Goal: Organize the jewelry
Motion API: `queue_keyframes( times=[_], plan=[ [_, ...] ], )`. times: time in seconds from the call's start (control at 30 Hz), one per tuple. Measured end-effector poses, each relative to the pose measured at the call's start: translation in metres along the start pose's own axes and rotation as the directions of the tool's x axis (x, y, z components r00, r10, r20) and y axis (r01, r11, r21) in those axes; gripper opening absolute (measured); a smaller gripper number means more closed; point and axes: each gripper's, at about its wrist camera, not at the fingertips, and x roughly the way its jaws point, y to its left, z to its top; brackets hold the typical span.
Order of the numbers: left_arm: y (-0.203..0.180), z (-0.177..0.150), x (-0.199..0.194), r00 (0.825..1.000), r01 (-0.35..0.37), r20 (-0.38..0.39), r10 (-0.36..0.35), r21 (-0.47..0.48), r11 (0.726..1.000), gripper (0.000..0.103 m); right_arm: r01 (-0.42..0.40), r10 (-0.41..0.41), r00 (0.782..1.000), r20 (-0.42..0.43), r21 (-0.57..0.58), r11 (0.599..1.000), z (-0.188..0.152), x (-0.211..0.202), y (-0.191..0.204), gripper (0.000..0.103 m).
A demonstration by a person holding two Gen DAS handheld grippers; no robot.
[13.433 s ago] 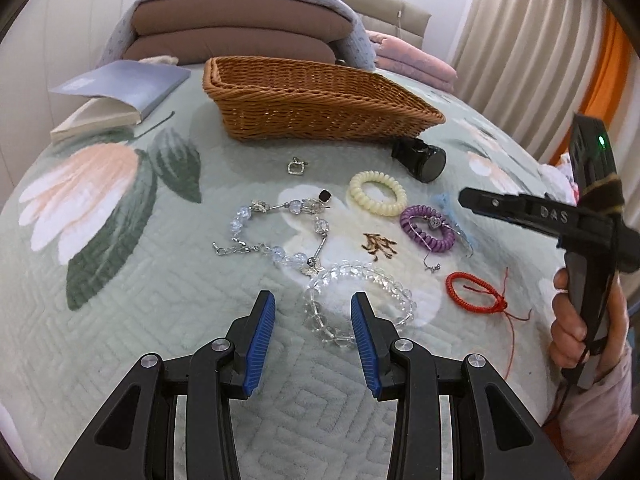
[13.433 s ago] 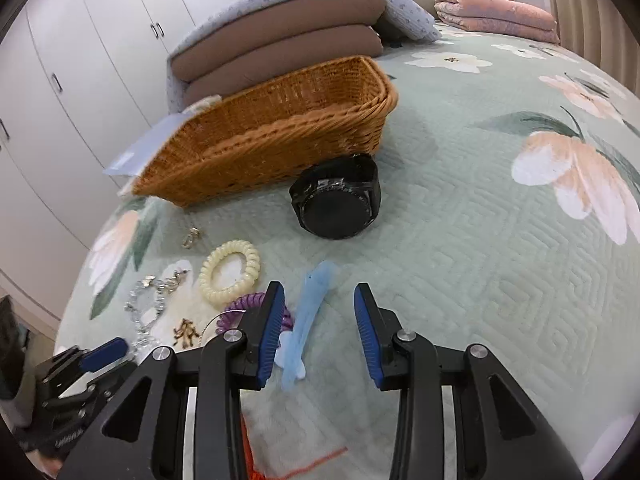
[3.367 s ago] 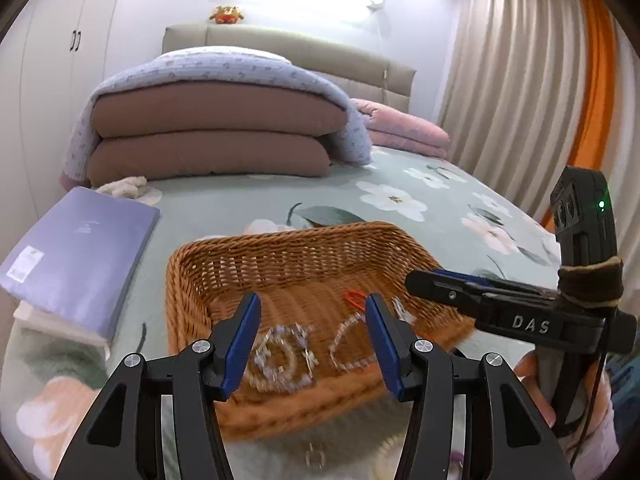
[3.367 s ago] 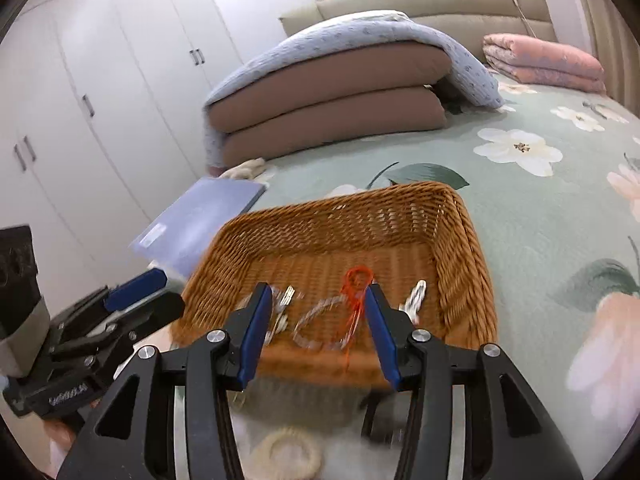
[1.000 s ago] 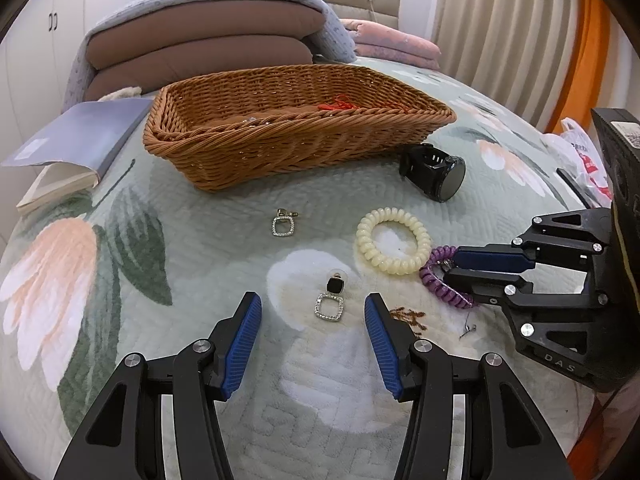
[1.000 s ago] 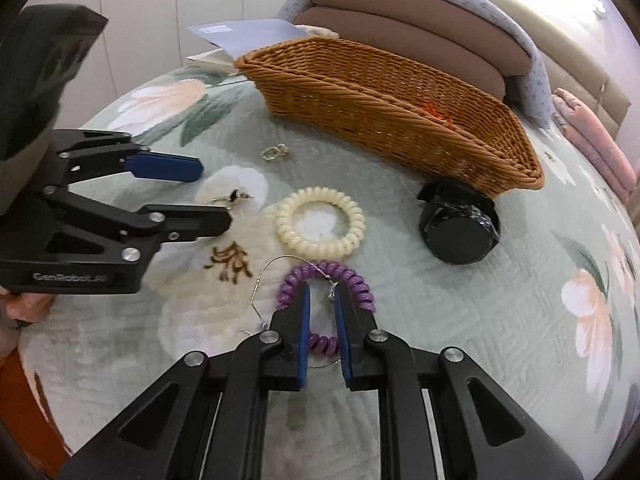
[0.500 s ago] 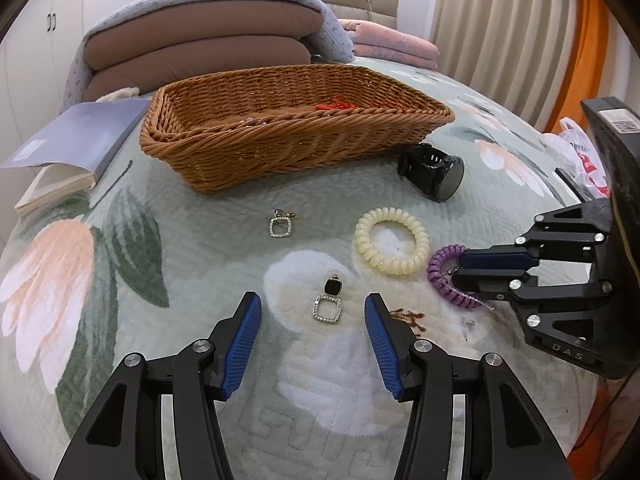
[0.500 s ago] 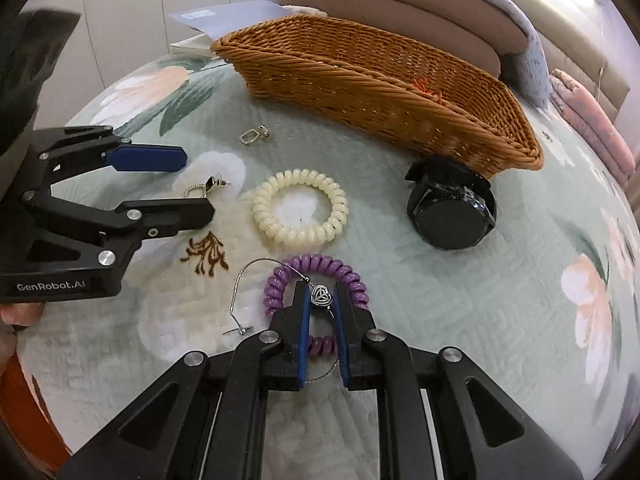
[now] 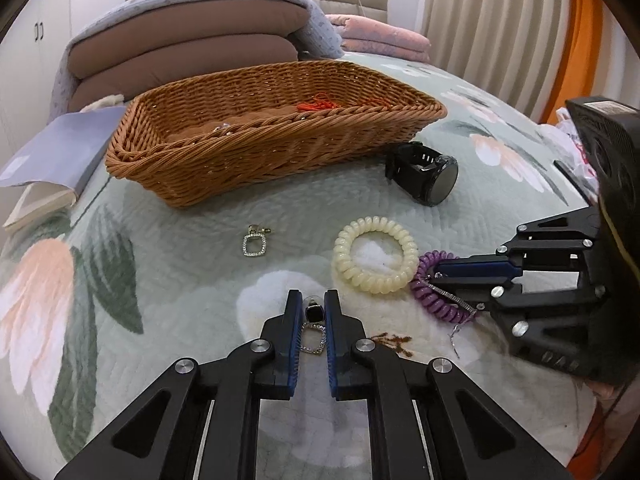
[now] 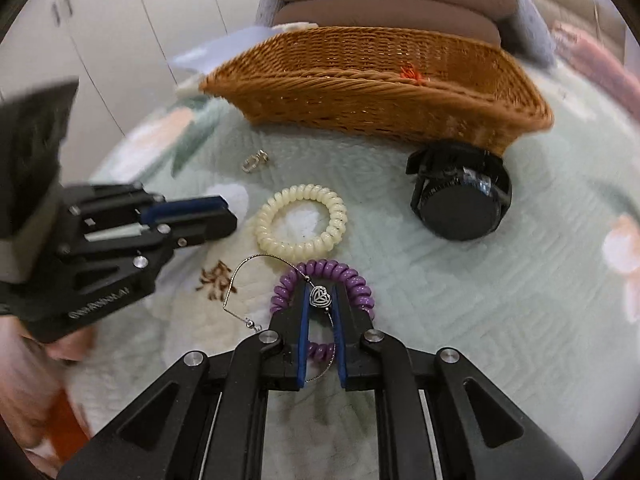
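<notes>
Jewelry sits pinched in both grippers — left gripper (image 9: 308,312) clamps the black-stone square-hoop earring (image 9: 313,330), right gripper (image 10: 320,300) the silver heart-charm chain (image 10: 320,296) — with the brown wicker basket (image 9: 280,152) lying far, straight ahead.

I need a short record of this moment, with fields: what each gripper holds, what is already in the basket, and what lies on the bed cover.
left gripper: shut on black-stone earring
right gripper: shut on heart-charm chain, above purple coil tie
basket: red cord visible inside; other contents unclear
on bed cover: second earring, cream coil tie, black watch
</notes>
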Motion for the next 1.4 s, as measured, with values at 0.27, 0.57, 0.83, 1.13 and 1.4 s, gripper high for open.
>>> queue_keyframes(
  times=[0.27,0.57,0.83,1.13,1.4],
  plan=[
    [0.000,-0.002,-0.006,1.000,0.010,0.027,-0.010,0.005,1.000,0.010,-0.111,0.107,0.990,0.096,0.042,0.993,0.003,-0.027,-0.002,0.014],
    [-0.001,-0.003,-0.033,0.987,0.062,0.147,-0.063,0.013,0.998,0.010,-0.116,0.099,0.974,0.202,0.077,0.990,0.004,-0.053,-0.011,0.014],
    [0.009,0.013,-0.063,0.973,0.096,0.210,-0.093,-0.007,0.995,0.010,-0.144,0.100,0.959,0.266,0.148,0.979,0.029,-0.074,-0.023,0.014],
    [0.035,0.073,-0.096,0.936,0.113,0.338,-0.096,-0.029,0.993,0.010,-0.062,0.009,0.953,0.303,0.168,0.984,0.092,-0.080,-0.031,0.014],
    [0.055,0.124,-0.050,0.931,0.178,0.340,-0.133,-0.105,0.978,0.010,0.042,-0.087,0.957,0.278,0.163,0.986,0.136,-0.047,-0.049,0.014]
  ],
)
